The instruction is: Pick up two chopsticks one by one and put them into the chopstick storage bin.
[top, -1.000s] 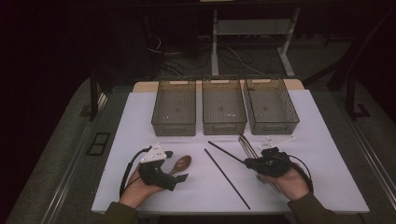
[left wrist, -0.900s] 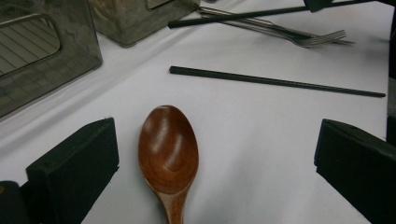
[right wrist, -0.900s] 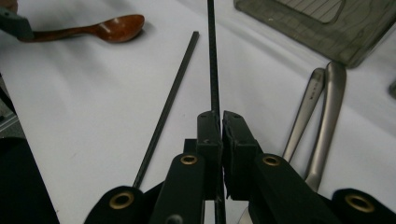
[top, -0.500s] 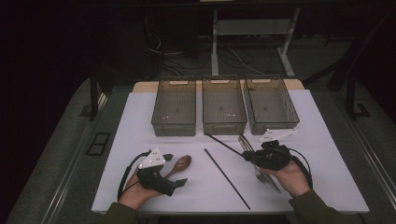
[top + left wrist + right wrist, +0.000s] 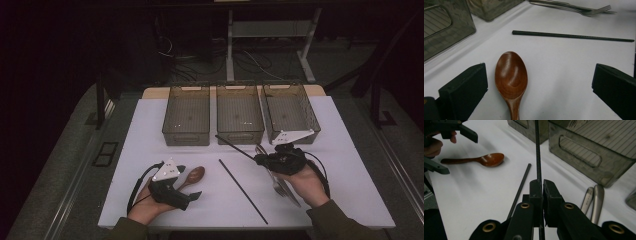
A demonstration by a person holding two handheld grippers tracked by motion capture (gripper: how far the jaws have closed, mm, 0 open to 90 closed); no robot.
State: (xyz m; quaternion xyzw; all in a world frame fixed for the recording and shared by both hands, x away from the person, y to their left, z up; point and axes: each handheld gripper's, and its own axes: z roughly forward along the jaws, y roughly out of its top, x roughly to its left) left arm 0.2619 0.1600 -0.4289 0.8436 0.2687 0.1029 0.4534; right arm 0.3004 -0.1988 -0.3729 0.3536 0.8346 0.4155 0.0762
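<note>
**Right gripper clamps a chopstick; left gripper gapes around the spoon**

Your right gripper (image 5: 261,160) is clenched on a black chopstick (image 5: 235,146), which runs up and away from the jaws toward the middle bin (image 5: 239,134) at the far side of the worktop (image 5: 145,130). In the right gripper view the stick (image 5: 537,150) rises thin, straight and square-edged from between the closed jaws, its far end passing in front of the bin wall.

Your left gripper (image 5: 192,197) is released near the worktop's near left corner, jaws wide apart. The brown wooden spoon (image 5: 511,76) lies bowl-up between them, closer to one jaw, glossy, with its handle pointing back toward you.

A second chopstick (image 5: 243,191) lies flat on the worktop between your two hands, slanting toward the near edge. A fork (image 5: 280,186) and other metal cutlery lie under your right hand. Three smoky clear bins stand in a row along the far edge. White worktop lies open between the spoon and the bins and along the right edge.
</note>
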